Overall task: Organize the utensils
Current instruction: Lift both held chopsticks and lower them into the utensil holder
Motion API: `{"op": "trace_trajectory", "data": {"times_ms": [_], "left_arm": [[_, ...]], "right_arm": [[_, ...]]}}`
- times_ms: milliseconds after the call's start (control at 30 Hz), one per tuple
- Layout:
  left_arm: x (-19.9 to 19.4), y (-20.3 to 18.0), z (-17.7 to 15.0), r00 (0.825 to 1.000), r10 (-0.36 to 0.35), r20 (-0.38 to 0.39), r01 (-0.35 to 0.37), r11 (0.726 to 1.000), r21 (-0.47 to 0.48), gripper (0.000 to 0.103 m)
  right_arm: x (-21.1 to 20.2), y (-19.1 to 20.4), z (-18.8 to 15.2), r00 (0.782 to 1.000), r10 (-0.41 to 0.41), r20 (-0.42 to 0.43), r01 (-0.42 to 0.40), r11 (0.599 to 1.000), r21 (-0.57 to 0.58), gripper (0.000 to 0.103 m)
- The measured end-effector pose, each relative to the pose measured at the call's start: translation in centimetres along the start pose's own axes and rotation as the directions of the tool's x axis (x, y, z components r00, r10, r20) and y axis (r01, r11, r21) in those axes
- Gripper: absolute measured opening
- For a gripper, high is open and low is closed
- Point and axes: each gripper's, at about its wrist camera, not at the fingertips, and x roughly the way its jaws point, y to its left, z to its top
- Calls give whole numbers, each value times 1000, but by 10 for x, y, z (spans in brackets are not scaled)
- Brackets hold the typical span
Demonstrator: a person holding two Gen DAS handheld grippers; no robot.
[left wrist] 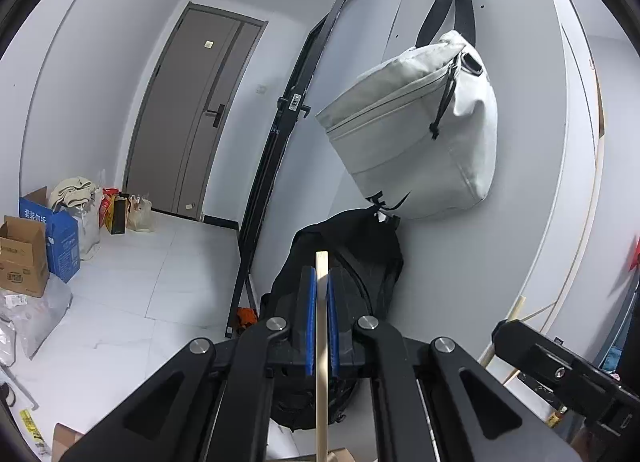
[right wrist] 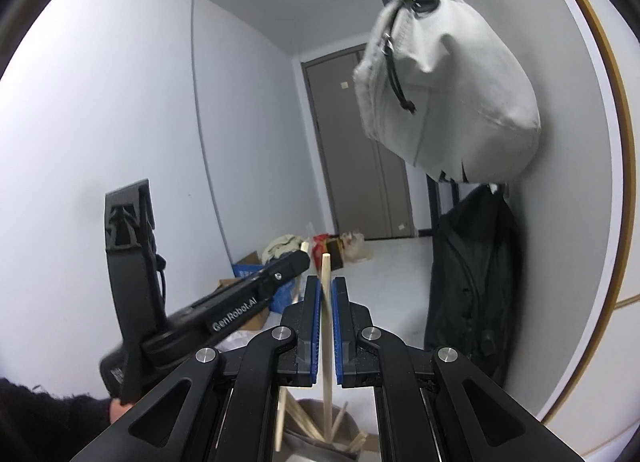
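Observation:
My left gripper (left wrist: 322,282) is shut on a pale wooden chopstick (left wrist: 322,362) that stands upright between its blue pads, its top end poking above them. My right gripper (right wrist: 327,290) is shut on another wooden chopstick (right wrist: 327,342), also upright. In the right wrist view its lower end reaches down into a grey utensil holder (right wrist: 316,426) that holds several more wooden sticks. The left gripper's body (right wrist: 240,302) shows at the left of the right wrist view; the right gripper's body (left wrist: 560,370) shows at the lower right of the left wrist view.
A light grey bag (left wrist: 416,130) hangs on the white wall above a black backpack (left wrist: 340,302). A black stand (left wrist: 288,134) leans on the wall. Cardboard boxes and bags (left wrist: 48,246) sit on the white tiled floor by a grey door (left wrist: 200,114).

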Motion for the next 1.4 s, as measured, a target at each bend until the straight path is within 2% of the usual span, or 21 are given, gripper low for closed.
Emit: {"op": "trace_trajectory", "data": {"times_ms": [267,400,700,967,1133,1400], "left_arm": [[10,-1,6,998,13,59,-15,999,38,2],[11,0,-2,997,25,74,-29,999,45,2],[7,-22,-18,991,29,132,-49,987,154,2],[10,-16,-28,994,23,102,-37,989,141,2],[6,-15,-30,993,39,109,-56,986,160,2],[7,-14,-33,998,16,60,-26,986,165,2]], "right_arm": [[9,-6,-9,1000,4,11,-4,1000,16,5],[16,-13,-16,1000,0,2,0,999,42,5],[21,-13,-25,1000,7,7,-7,1000,24,5],[21,-22,-33,1000,-2,-7,2,999,34,5],[19,-26,-37,1000,3,-10,-3,999,44,5],[17,-23,-40,1000,20,-20,-19,999,48,5]]}}
